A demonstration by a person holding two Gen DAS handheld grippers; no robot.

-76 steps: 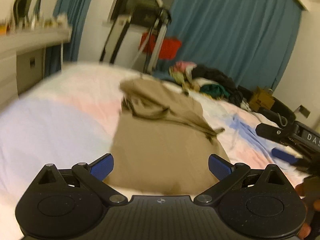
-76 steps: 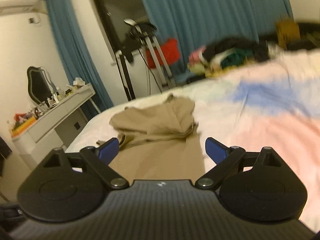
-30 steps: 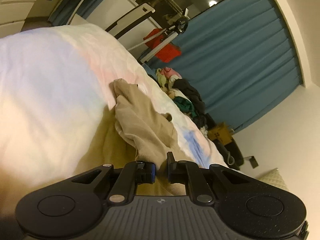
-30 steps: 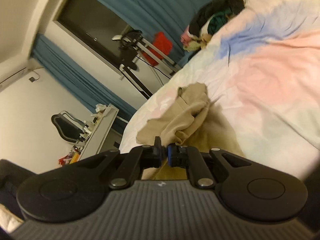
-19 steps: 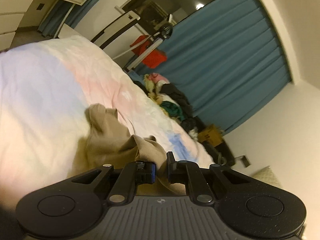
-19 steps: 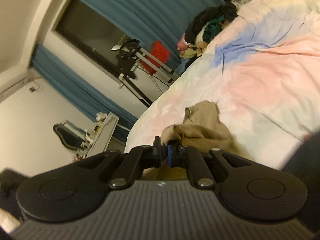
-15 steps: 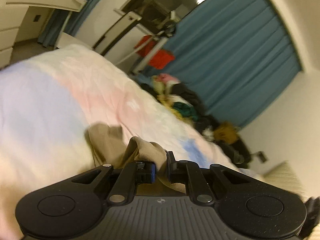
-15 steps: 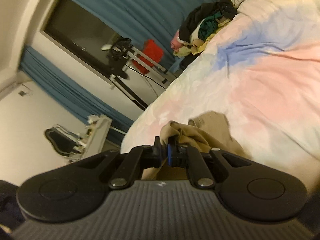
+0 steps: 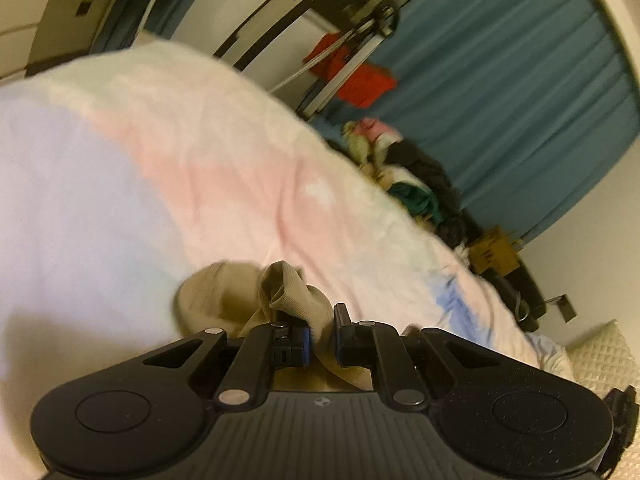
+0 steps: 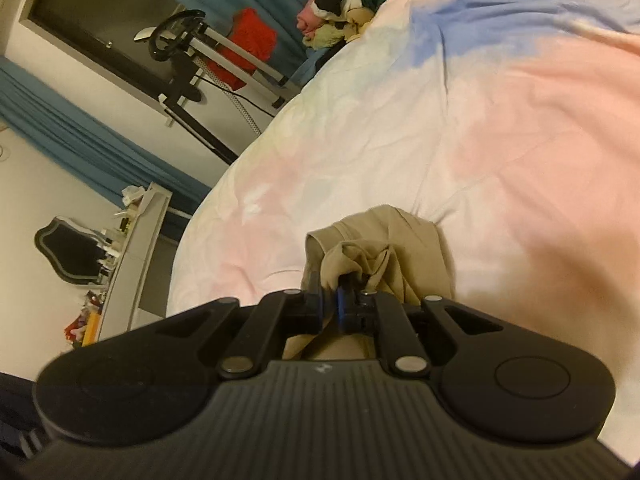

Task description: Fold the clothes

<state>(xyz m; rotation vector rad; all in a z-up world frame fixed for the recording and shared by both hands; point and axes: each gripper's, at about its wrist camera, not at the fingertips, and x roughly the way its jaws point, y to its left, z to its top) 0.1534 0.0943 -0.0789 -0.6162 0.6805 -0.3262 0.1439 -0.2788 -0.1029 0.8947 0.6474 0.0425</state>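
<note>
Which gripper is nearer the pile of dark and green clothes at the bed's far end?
Cannot tell. The left gripper and right gripper both clamp the tan garment, far from the pile.

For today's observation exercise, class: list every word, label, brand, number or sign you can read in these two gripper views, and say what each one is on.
No readable text.
Left gripper: small round emblem on the body, no letters legible.
Right gripper: small emblem on the body, too blurred to read.
Brown box by the curtain: any print is too blurred.
Tan garment: no label visible.
</note>
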